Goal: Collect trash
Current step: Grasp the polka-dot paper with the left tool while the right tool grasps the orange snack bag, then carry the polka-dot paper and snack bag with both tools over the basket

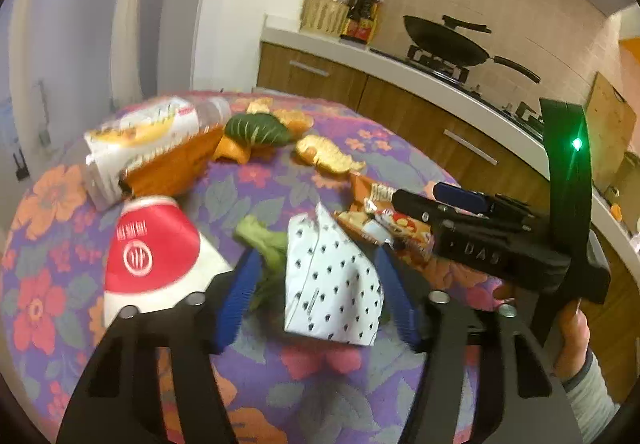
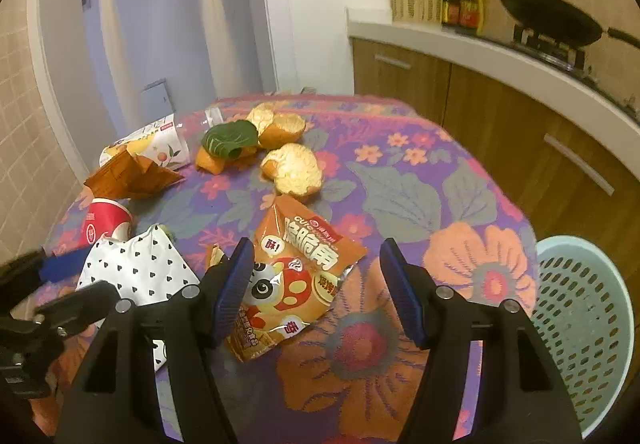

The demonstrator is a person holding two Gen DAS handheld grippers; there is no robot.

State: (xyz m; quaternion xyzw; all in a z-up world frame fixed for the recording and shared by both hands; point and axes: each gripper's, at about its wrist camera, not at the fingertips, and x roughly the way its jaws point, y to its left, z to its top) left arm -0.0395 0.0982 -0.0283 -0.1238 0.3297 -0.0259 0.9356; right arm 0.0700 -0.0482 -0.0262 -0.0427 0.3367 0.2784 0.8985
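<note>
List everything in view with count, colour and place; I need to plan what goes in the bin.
Snack bag: one, orange, table front, partly between the right gripper's fingers.
Paper bag: one, white with black dots, between the left gripper's fingers.
Paper cup: one, red and white, on its side at table left.
Plastic bottle: one, clear with yellow-white label, lying at far left.
Cardboard piece: one, brown, beside the bottle.
Orange peels: several, orange, far table centre.
Leaf: one, dark green, on the peels.
Vegetable stalk: one, pale green, behind the paper bag.
Basket: one, light blue, right of the table.
Table: one, purple floral cloth.
Wok: one, black, on the stove.
Left gripper: open.
Right gripper: open.
</note>
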